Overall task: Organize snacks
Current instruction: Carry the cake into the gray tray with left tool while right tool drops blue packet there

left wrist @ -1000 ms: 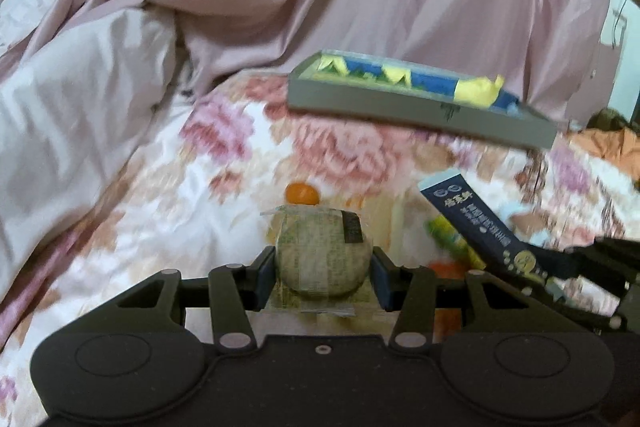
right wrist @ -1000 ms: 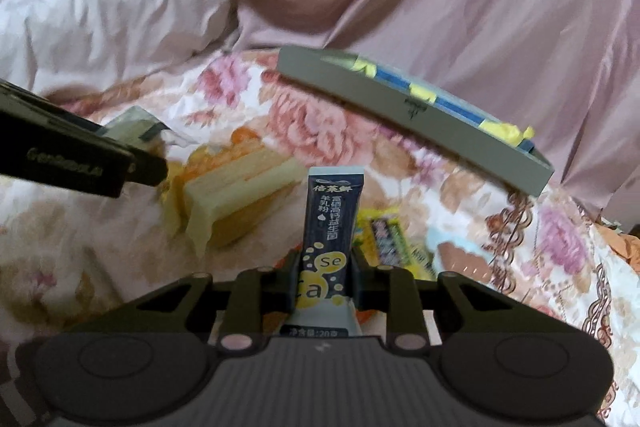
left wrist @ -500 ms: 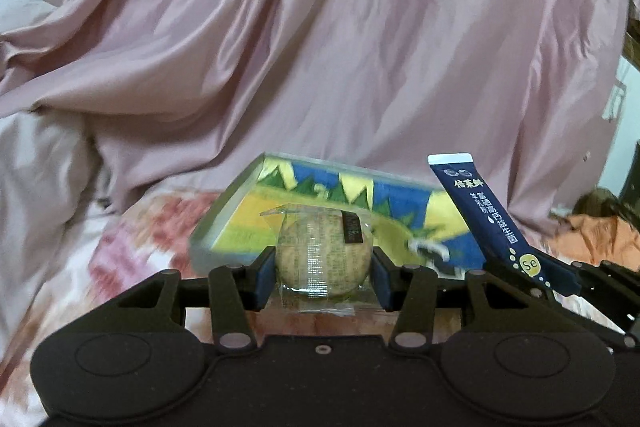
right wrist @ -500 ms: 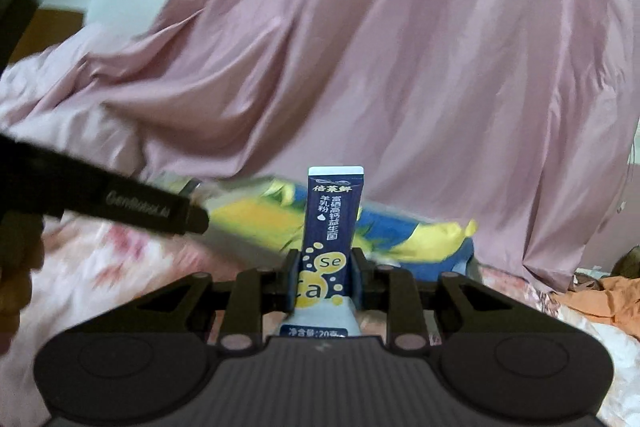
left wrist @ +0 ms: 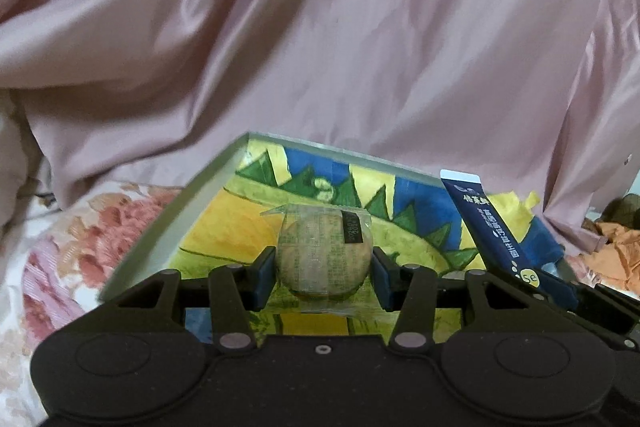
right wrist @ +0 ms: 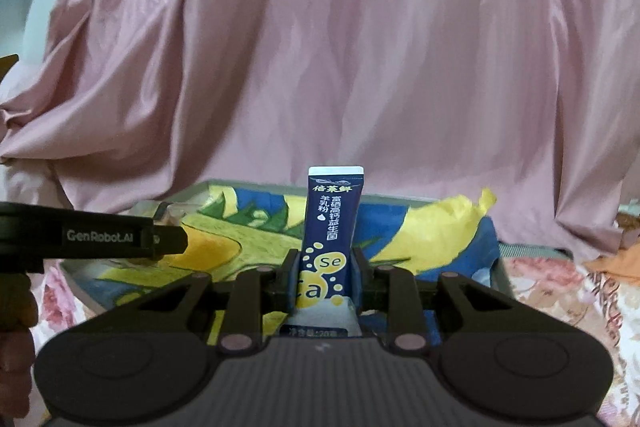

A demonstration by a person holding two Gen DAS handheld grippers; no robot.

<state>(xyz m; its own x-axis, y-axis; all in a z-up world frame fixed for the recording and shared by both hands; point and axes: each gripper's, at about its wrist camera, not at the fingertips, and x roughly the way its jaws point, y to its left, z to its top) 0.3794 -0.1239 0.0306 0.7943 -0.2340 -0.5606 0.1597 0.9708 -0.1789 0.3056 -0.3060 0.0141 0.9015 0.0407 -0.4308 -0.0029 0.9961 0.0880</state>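
Observation:
My left gripper [left wrist: 323,269] is shut on a round pastry in clear wrap [left wrist: 323,259] and holds it over the near part of a shallow grey tray [left wrist: 172,211] with a yellow, green and blue picture inside. My right gripper [right wrist: 325,277] is shut on a dark blue stick sachet [right wrist: 330,227], upright, also over the tray [right wrist: 532,251]. The sachet shows at the right of the left wrist view [left wrist: 492,227]. The left gripper shows at the left of the right wrist view [right wrist: 170,239].
The tray lies on a floral bedsheet [left wrist: 60,247]. A pink quilt [left wrist: 320,27] rises behind it and fills the background. Orange cloth [left wrist: 616,247] lies at the far right.
Both grippers have lifted from the snack pile and moved forward over the tray, each still holding its snack. The tray now looks much nearer, and the loose snacks have left view.

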